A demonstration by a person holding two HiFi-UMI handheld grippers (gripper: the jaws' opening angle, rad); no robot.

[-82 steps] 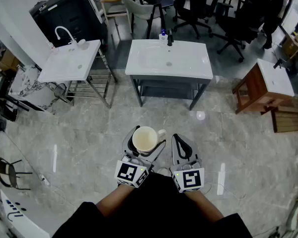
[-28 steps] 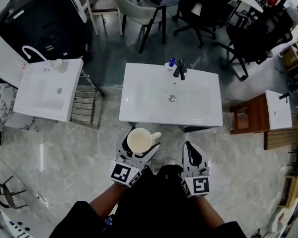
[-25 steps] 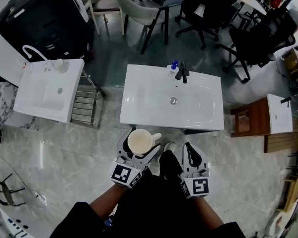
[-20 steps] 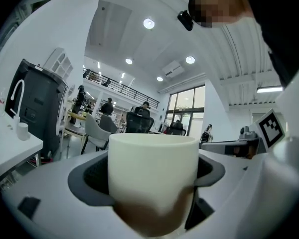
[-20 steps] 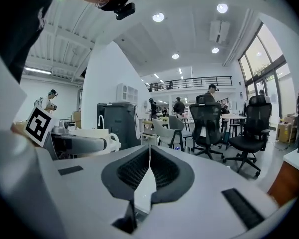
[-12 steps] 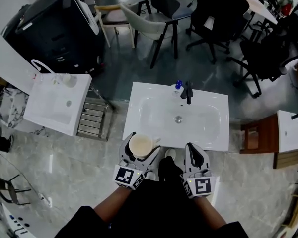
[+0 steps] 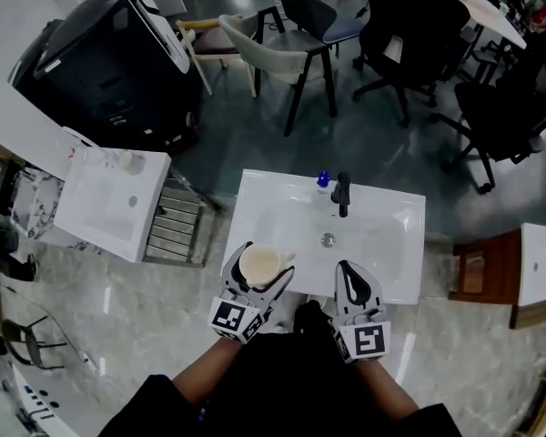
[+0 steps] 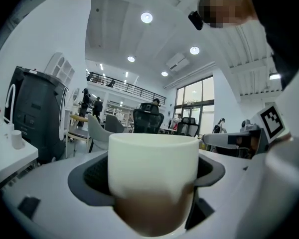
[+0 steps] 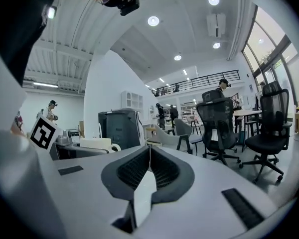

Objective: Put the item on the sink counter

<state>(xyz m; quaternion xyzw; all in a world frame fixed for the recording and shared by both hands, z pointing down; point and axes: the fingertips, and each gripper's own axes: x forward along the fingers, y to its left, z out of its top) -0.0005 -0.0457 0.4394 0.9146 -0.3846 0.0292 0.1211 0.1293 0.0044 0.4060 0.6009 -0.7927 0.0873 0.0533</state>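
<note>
My left gripper (image 7: 257, 272) clamps a cream mug (image 7: 260, 264) over the white sink counter (image 7: 255, 200); my right gripper (image 7: 356, 283) is closed, empty, beside it.

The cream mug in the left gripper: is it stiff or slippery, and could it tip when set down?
The mug looks like rigid glazed ceramic, so probably stiff, breakable and smooth against the ribbed pads of the left gripper. Its straight walls and wide mouth suggest it should stand steadily on the flat sink counter.
</note>
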